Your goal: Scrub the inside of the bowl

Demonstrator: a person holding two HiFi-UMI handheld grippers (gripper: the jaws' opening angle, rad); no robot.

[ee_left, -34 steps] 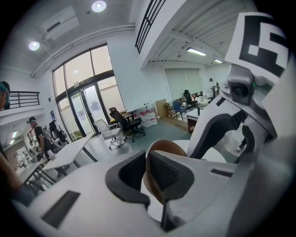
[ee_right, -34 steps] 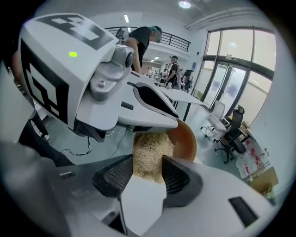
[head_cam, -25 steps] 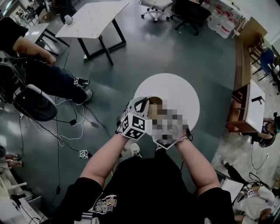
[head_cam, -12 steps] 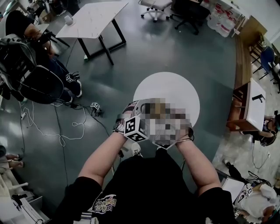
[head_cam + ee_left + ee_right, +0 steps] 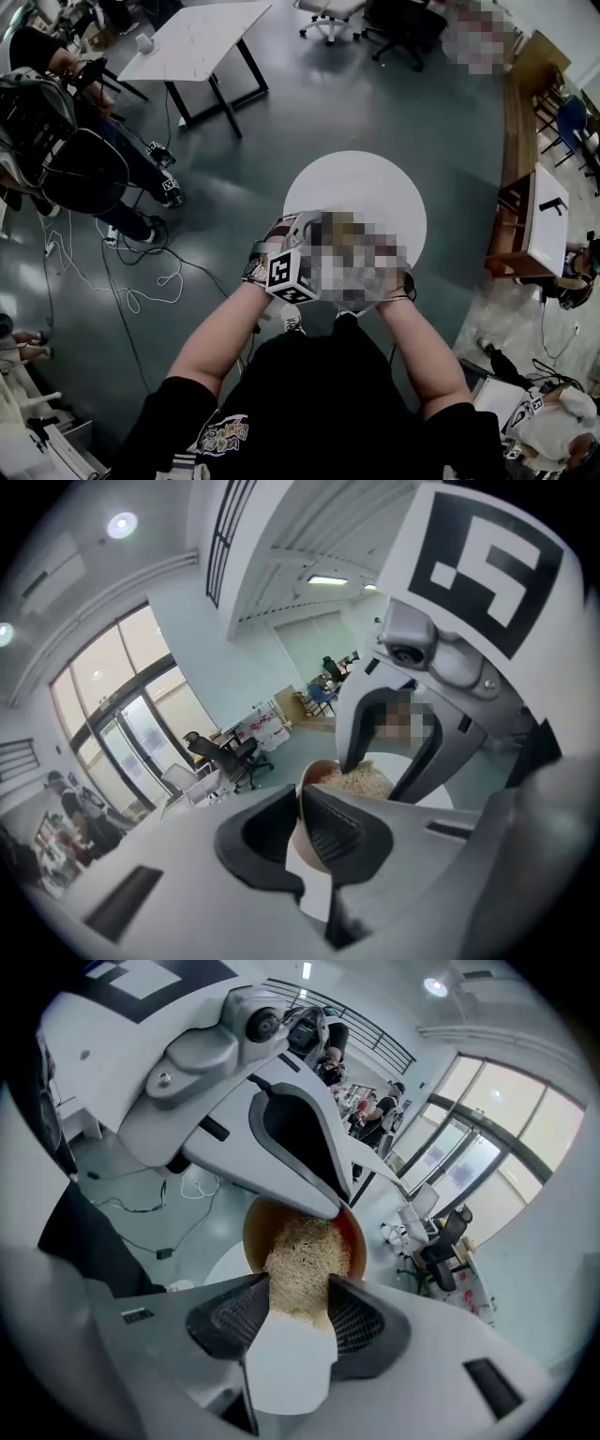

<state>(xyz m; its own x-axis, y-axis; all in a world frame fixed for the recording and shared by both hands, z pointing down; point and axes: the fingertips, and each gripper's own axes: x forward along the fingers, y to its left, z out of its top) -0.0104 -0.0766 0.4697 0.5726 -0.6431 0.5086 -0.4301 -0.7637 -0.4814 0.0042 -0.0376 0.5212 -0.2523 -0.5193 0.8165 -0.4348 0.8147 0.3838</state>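
**Bowl pinched by the rim, scrub pad down inside it**

So the bowl (image 5: 259, 1230) is up in front of the person, over the near edge of the round white bench (image 5: 375, 183). Whether it touches the bench I can't tell, since a blurred patch covers most of it in the head view. Inside it's tan, going reddish on one side.

A beige, fibrous scrub pad (image 5: 302, 1265) sits inside the bowl, filling a good part of it. The right gripper (image 5: 298, 1294) has its jaws set fairly wide and pressed on either side of that pad, with the pad sticking out past the tips into the bowl.

The left gripper (image 5: 300, 805) comes in from the opposite side. Its jaws are nearly together and pinch the bowl's thin wall at the rim, one jaw inside and one outside. Its marker cube (image 5: 289, 274) shows clearly in the head view.

Further out there's a grey floor (image 5: 281, 131) with cables (image 5: 141, 281) strewn across it at the left. A white rectangular table (image 5: 197, 37) stands beyond, and someone is seated (image 5: 56, 122) at the far left.
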